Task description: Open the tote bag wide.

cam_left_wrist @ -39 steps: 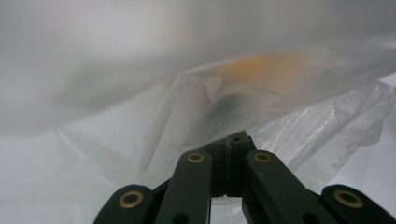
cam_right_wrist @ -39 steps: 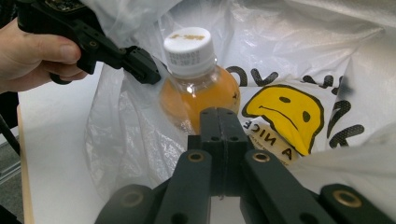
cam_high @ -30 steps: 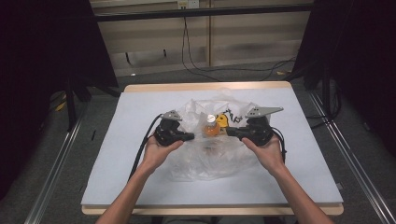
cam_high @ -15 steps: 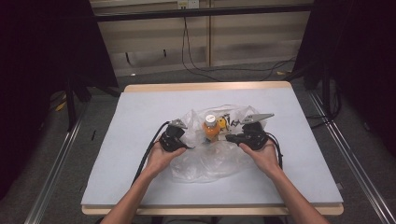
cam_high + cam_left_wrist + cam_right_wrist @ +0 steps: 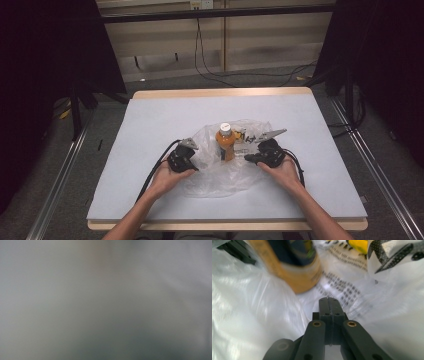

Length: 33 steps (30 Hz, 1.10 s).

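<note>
Jaws of the right gripper (image 5: 329, 305) pinch the clear plastic bag (image 5: 220, 172) beside the orange bottle (image 5: 225, 143); left gripper (image 5: 182, 159) state unclear, perhaps bag-smothered.

Bench (image 5: 150, 125): pale grey-blue top with a light wooden edge, filling the middle of the frame.
Plastic bag (image 5: 220, 172): clear, crumpled, lying on the bench at lower centre.
Bottle (image 5: 225, 142): orange, white-capped, upright amid the bag.

Both forearms are bare, each hand holding a black gripper trailing a black cable, with brass-coloured screws on the right jaws.
</note>
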### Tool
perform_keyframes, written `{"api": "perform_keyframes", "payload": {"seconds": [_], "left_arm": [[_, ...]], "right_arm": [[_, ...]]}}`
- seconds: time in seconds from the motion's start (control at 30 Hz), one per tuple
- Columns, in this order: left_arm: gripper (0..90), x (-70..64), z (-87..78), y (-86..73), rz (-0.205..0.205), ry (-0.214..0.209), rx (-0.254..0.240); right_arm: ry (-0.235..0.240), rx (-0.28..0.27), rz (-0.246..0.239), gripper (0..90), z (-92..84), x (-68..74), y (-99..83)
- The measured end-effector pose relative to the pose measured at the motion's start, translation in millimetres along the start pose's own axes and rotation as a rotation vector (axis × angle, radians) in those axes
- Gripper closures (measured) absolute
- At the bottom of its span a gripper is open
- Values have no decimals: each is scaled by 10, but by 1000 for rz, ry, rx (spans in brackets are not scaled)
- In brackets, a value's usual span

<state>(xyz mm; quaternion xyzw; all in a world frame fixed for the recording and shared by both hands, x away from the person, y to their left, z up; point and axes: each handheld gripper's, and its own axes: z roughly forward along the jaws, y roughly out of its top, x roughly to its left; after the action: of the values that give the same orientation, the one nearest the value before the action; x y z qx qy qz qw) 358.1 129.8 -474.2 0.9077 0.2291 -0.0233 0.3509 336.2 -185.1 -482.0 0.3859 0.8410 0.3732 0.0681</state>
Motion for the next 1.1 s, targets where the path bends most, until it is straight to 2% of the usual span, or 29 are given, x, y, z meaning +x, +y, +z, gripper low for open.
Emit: {"api": "perform_keyframes", "payload": {"seconds": [0.07, 0.1, 0.17, 0.27, 0.3, 0.33, 0.37, 0.4, 0.43, 0.47, 0.5, 0.53, 0.57, 0.6, 0.67, 0.77, 0.8, 0.83, 0.87, 0.9, 0.93, 1.03, 1.07, 1.1], "left_arm": [[900, -45, -59, -61, 14, 4, 15], [900, -67, -73, -94, 13, 3, 1], [900, -131, -141, -157, 26, 4, 26], [900, -178, -178, -184, 29, -12, -2], [900, -206, -224, -178, 43, -10, 10], [900, -264, -318, -176, 49, -14, -31], [900, -264, -318, -176, 49, -14, -31], [900, -280, -367, -180, 46, -40, -74], [900, -299, -435, -177, 46, -39, -85], [900, -343, -528, -178, 53, -51, -115], [900, -343, -528, -178, 53, -51, -115], [900, -366, -568, -182, 59, -49, -123], [900, -412, -618, -191, 60, -58, -157], [900, -412, -618, -191, 60, -58, -157], [900, -461, -672, -200, 60, -72, -180], [900, -514, -736, -206, 64, -69, -203], [900, -533, -753, -200, 53, -80, -219], [900, -568, -807, -166, 75, -70, -229], [900, -568, -807, -166, 75, -70, -229], [900, -592, -872, -98, 86, -75, -268], [900, -592, -872, -98, 86, -75, -268], [900, -612, -964, 55, 119, -72, -297], [900, -625, -1038, 151, 131, -82, -328], [900, -625, -1038, 151, 131, -82, -328]], "right_arm": [[1, 3, -7, 900, -24, 7, -22], [4, 6, -9, 900, -48, 16, -44], [-11, 26, -23, 900, -115, 50, -88], [-6, 14, -34, 900, -167, 76, -97], [-6, 14, -34, 900, -167, 76, -97], [2, -20, -34, 900, -232, 83, -60], [2, -20, -34, 900, -232, 83, -60], [12, -63, -29, 900, -313, 85, -5], [12, -63, -29, 900, -313, 85, -5], [20, -105, -25, 900, -390, 88, 54], [20, -105, -25, 900, -390, 88, 54], [18, -133, -29, 900, -457, 94, 115], [17, -146, -29, 900, -487, 99, 145], [17, -146, -29, 900, -487, 99, 145], [17, -183, -33, 900, -559, 116, 222], [21, -200, -38, 900, -581, 139, 269], [25, -205, -38, 900, -582, 151, 291], [22, -209, -46, 900, -579, 168, 332], [22, -209, -46, 900, -579, 168, 332], [21, -211, -54, 900, -574, 177, 373], [21, -211, -54, 900, -574, 177, 373], [17, -222, -61, 900, -590, 188, 468], [19, -228, -62, 900, -600, 188, 494], [17, -233, -63, 900, -617, 191, 519]]}}
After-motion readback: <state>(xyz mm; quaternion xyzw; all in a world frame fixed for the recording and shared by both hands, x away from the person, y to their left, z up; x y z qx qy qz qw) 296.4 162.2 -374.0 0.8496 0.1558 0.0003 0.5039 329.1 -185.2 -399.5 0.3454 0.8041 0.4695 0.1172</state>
